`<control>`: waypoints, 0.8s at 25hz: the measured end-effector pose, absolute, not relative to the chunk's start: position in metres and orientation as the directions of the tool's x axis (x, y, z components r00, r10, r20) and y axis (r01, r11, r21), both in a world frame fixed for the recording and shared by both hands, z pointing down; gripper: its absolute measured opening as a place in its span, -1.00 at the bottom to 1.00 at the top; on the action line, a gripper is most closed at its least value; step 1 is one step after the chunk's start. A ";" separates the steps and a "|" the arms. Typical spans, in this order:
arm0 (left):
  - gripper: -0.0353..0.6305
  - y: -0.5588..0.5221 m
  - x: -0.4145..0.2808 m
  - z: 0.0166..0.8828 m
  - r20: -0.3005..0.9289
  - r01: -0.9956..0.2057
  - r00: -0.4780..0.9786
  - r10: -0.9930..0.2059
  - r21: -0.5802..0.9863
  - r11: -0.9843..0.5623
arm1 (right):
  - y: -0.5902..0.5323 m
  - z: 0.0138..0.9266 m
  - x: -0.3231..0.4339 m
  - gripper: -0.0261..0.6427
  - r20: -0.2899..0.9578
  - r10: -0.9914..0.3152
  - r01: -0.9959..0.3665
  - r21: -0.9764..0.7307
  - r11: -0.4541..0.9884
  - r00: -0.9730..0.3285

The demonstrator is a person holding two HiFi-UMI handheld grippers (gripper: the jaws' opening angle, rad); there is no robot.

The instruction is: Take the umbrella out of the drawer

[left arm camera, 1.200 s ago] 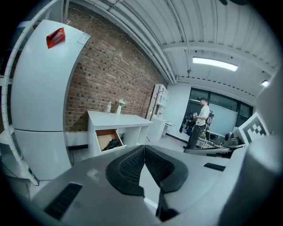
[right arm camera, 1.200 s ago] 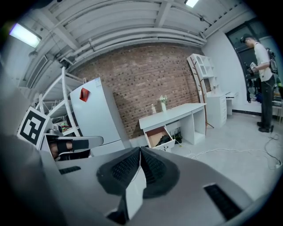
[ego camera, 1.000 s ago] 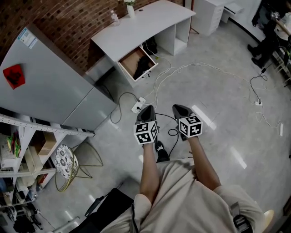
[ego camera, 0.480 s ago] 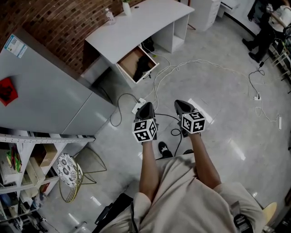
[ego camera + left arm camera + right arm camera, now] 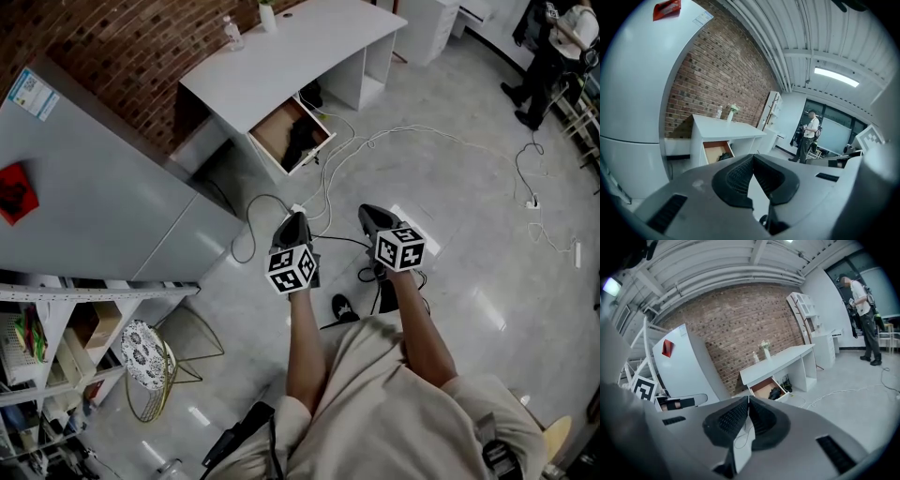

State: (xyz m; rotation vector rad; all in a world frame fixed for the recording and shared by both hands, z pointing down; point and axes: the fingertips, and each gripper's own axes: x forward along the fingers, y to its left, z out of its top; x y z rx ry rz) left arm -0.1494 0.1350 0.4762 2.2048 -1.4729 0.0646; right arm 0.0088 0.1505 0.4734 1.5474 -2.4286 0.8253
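Cables (image 5: 330, 173) sprawl over the floor between me and the desk (image 5: 281, 56). Umbrella (image 5: 298, 141) lies dark in the open drawer (image 5: 270, 134), far ahead. Left tongs (image 5: 294, 218) and right tongs (image 5: 367, 212) are both pinched closed, empty, well short of it.

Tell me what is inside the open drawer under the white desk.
A dark bundle lies on the drawer's brown bottom, too small to identify. Any part of the drawer still under the desk cannot be seen.
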 end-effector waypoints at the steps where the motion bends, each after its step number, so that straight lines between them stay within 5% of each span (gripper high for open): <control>1: -0.87 0.133 -0.152 0.476 0.296 -0.880 0.417 -0.859 0.368 -0.300 | 0.147 0.473 0.008 -0.71 0.399 -0.794 -0.873 -0.366 0.322 -0.459; 20: -0.87 0.000 -0.184 0.488 0.368 -0.928 0.340 -0.865 0.281 -0.245 | -0.018 0.499 -0.037 -0.71 0.411 -0.705 -0.809 -0.399 0.431 -0.578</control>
